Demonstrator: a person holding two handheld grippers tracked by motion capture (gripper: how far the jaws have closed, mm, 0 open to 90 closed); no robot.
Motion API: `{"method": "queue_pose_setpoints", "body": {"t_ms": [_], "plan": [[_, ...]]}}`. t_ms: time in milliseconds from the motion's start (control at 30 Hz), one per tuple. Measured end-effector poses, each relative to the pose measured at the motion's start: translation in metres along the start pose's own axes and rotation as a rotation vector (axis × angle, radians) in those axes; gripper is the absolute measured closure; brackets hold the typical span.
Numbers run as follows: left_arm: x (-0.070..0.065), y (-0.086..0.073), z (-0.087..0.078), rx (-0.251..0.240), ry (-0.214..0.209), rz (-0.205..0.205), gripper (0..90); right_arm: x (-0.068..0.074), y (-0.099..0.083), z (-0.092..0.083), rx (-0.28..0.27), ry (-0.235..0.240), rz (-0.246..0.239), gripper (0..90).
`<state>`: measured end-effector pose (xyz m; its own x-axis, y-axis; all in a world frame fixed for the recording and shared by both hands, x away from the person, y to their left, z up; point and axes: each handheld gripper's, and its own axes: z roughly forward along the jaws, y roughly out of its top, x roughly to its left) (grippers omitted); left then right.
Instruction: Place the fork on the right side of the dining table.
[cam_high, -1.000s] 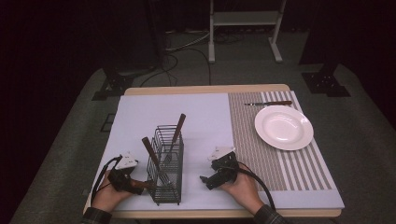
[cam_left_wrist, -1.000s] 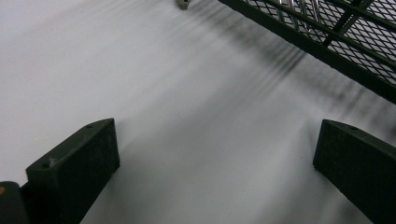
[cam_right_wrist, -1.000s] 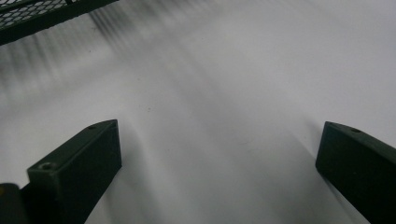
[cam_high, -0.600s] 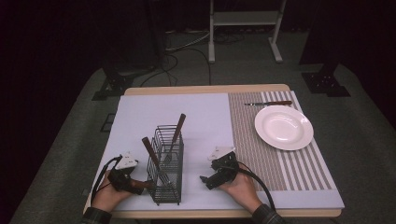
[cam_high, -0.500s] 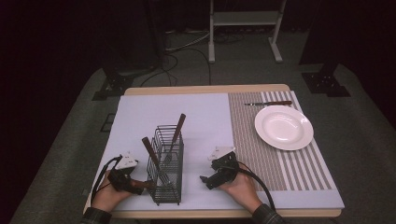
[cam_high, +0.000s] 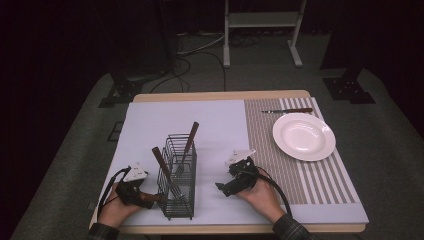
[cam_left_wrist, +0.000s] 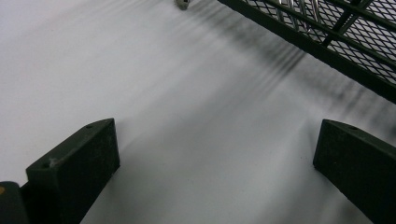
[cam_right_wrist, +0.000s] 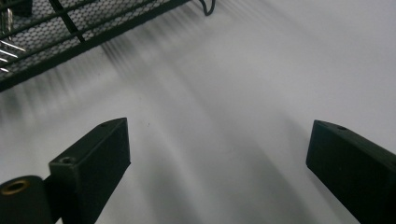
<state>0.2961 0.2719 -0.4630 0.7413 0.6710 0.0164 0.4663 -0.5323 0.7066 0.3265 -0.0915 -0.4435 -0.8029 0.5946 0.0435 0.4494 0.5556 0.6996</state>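
A black wire cutlery basket (cam_high: 177, 180) stands on the pale mat near the front of the table, with two brown-handled utensils (cam_high: 188, 138) leaning out of it. My left gripper (cam_high: 145, 196) rests on the mat just left of the basket, open, nothing between its jaws (cam_left_wrist: 215, 168). My right gripper (cam_high: 224, 188) lies on the mat to the basket's right, also open and empty (cam_right_wrist: 219, 168). The basket's mesh base (cam_left_wrist: 327, 32) shows at the top right of the left gripper view, and the mesh base (cam_right_wrist: 70, 32) at the top left of the right gripper view.
A white plate (cam_high: 303, 136) sits on the striped placemat (cam_high: 320, 180) at the right, with a brown-handled knife (cam_high: 287, 110) lying behind it. The wooden table edge (cam_high: 225, 229) runs along the front. Cables trail from both grippers.
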Motion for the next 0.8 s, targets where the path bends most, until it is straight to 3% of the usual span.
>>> {"method": "queue_pose_setpoints", "body": {"t_ms": [567,800], "plan": [[0.000,0.000,0.000,0.000,0.000,-0.002,0.0,-0.003,0.025,-0.017,-0.062,0.033,-0.001,5.8],[0.000,0.000,0.000,0.000,0.000,-0.001,0.0,-0.007,0.041,-0.028,-0.116,0.036,-0.003,6.3]]}}
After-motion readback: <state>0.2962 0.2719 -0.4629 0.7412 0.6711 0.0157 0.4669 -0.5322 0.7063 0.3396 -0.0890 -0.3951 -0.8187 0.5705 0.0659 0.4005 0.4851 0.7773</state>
